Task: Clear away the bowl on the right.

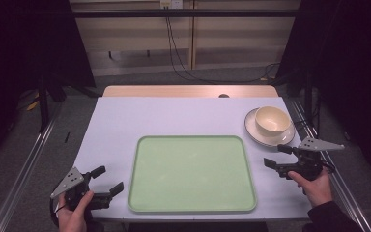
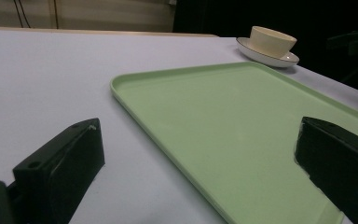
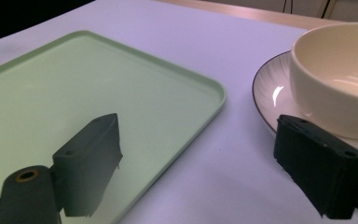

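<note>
A pale green tray [image 1: 192, 171] lies empty in the middle of the table, near the front edge. At the back right a cream bowl [image 1: 272, 119] sits on a white plate [image 1: 253, 126] with a thin dark rim. My left gripper [image 1: 110, 180] is held at the front left, just off the tray's left edge, open and holding nothing. In the left gripper view its jaws [image 2: 196, 130] frame the tray [image 2: 223, 102], with the bowl [image 2: 272, 39] far off. My right gripper [image 1: 273, 154] hovers open just in front of the plate. Its jaws [image 3: 198, 123] span the tray's corner [image 3: 74, 79] and the plate [image 3: 270, 93] with the bowl [image 3: 340, 65].
The light lavender table top [image 1: 140, 116] has bare surface behind and left of the tray. A wooden strip [image 1: 188, 91] runs along its far edge. Metal rails [image 1: 24, 169] flank both sides, and black cables [image 1: 183, 67] lie on the floor beyond.
</note>
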Demonstrator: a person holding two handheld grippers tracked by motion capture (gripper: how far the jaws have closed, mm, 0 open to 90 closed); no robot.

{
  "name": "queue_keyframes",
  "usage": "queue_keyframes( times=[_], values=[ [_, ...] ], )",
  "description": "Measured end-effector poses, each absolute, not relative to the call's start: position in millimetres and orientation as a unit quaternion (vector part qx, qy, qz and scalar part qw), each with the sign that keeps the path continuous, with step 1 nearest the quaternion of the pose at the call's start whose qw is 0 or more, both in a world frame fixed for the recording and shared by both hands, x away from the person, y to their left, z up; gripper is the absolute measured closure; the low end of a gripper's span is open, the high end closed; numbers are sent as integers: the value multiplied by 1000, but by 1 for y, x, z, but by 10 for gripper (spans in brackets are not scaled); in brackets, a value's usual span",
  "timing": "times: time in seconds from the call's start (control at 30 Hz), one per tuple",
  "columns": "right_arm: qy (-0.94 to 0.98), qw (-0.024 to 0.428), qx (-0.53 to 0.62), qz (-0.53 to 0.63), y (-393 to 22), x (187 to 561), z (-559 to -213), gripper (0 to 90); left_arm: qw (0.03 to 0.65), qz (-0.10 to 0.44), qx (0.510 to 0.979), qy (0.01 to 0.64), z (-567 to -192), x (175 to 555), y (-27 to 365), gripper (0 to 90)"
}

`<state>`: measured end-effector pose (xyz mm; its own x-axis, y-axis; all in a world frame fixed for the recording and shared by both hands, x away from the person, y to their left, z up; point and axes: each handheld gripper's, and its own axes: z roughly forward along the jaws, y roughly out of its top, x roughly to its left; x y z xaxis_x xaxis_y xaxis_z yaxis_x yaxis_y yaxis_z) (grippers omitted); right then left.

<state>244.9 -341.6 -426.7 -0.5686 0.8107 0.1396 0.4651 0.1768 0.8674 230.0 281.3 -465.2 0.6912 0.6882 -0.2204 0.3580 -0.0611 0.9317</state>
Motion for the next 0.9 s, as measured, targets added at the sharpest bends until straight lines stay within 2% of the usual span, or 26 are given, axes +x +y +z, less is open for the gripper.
queue_keyframes(
  times=[0.53,0.9],
  values=[
    [729,199,453,474,-365,259,-416,164,578,144,718,360,-464,230,282,15],
    [734,200,465,454,-372,282,-408,162,585,150,710,363,-464,230,282,14]
  ],
)
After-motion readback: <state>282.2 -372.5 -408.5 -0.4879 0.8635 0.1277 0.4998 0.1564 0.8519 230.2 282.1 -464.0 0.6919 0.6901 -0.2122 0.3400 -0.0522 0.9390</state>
